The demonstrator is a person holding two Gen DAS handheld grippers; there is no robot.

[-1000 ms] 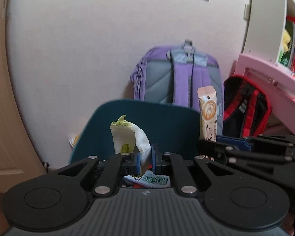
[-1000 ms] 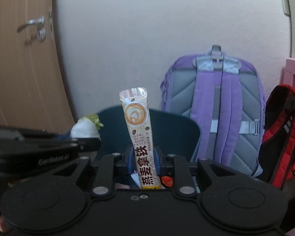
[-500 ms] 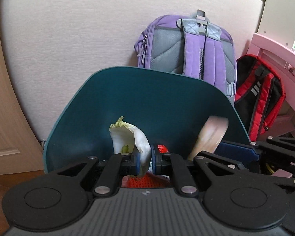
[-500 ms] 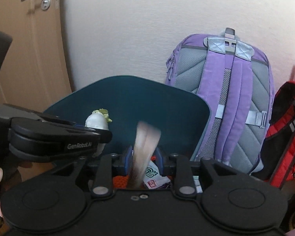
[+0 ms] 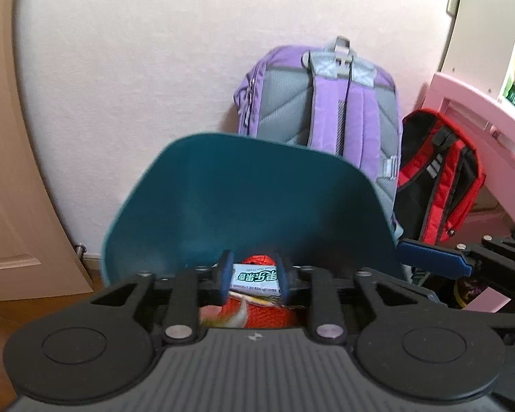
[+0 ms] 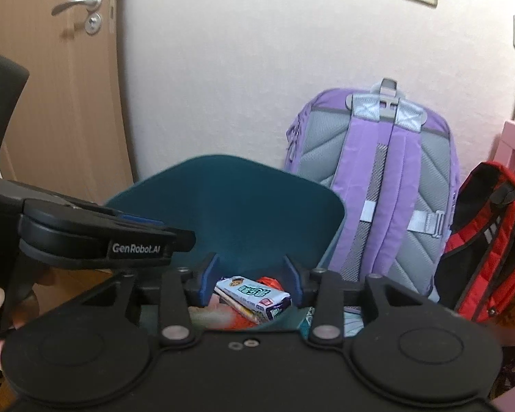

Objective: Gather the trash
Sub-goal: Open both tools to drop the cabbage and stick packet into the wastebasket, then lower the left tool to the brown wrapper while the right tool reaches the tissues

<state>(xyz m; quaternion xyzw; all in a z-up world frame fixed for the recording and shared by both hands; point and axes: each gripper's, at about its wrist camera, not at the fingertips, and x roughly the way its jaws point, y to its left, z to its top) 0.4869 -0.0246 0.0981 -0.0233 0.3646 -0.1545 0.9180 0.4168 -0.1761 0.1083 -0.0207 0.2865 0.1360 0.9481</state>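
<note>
A teal trash bin [image 5: 250, 199] stands open against the wall, also in the right wrist view [image 6: 243, 206]. Inside it lie a white-and-blue snack wrapper [image 5: 255, 277], a red mesh item [image 5: 267, 312] and other scraps; the wrapper shows in the right wrist view [image 6: 254, 297]. My left gripper [image 5: 252, 279] is open and empty above the bin. My right gripper [image 6: 252, 279] is open and empty above the bin. The left gripper body [image 6: 96, 237] shows at the left of the right wrist view.
A purple backpack [image 6: 377, 185] leans on the wall behind the bin. A red and black backpack [image 6: 487, 237] sits to its right. Pink furniture [image 5: 480, 116] is at the far right. A wooden door [image 6: 51, 79] is at the left.
Both grippers opened. The cabbage piece dropped from the left gripper and the coffee sachet dropped from the right gripper, both into the bin.
</note>
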